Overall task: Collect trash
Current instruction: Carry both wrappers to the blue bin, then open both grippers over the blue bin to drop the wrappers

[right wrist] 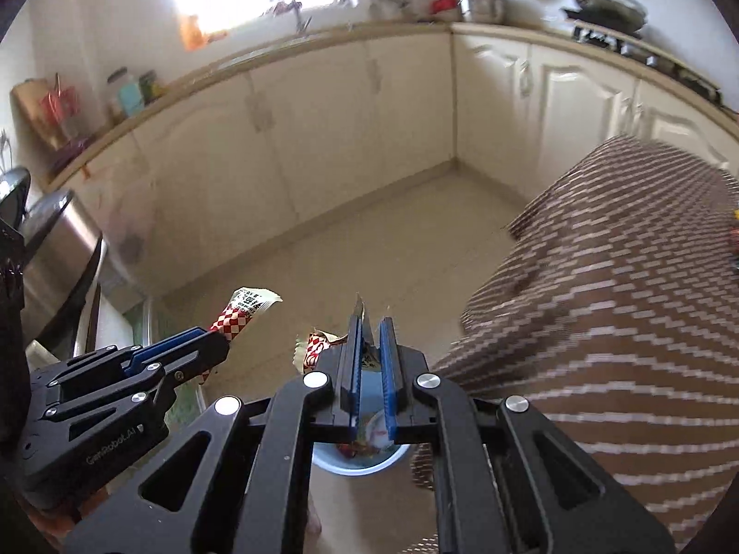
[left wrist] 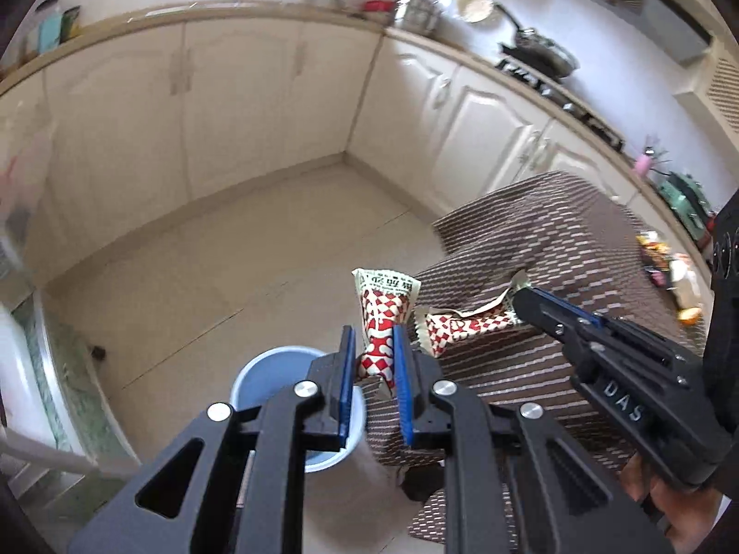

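Checkered wrapper [left wrist: 381, 341] pinched in left gripper [left wrist: 375, 385]; right gripper [right wrist: 369, 369] clamps another wrapper [right wrist: 318, 346].

Both wrist views look steeply down — sharing the blue bin [left wrist: 295, 408] below.

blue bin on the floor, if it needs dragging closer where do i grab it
Probably the rim of the blue bin, from straight above, one finger inside and one outside. It stands upright with an open mouth, and the thin wall suits a narrow pinch, while the round body looks too wide to span.
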### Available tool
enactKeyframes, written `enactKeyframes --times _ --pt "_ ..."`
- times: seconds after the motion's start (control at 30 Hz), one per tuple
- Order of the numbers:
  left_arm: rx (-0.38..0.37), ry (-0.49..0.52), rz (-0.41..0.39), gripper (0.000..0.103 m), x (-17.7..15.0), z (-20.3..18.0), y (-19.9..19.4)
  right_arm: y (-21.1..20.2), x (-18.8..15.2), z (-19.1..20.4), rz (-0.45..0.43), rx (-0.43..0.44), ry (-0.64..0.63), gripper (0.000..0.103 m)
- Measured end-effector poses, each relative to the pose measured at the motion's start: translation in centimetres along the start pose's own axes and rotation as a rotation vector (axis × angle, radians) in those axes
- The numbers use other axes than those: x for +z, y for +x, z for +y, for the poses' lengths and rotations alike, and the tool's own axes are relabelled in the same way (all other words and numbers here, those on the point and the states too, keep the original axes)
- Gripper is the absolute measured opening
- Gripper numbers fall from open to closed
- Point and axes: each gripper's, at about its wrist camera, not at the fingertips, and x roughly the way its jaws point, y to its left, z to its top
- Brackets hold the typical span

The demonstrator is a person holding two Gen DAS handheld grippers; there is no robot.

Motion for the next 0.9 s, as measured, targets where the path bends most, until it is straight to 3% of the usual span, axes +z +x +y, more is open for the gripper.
enactKeyframes --times 0.23,0.4,0.6,0.9 --pt "0.043 -0.056 0.056 0.015 -0.6 4.4 3.4 6.1 -0.7 2.9 0.038 0.053 -0.007 0.012" --pt "0.053 -0.076 0.088 0.015 -0.9 6.1 5.3 8.9 -1.1 3.2 0.084 0.043 -0.001 0.016" --pt "0.052 -0.086 0.127 0.015 -1.6 6.7 7.3 9.0 -2.1 2.3 0.100 0.009 0.010 0.035" --pt "0.038 -0.081 0.141 0.016 -1.0 5.7 9.0 6.8 -1.9 1.4 0.034 -0.036 -0.018 0.047"
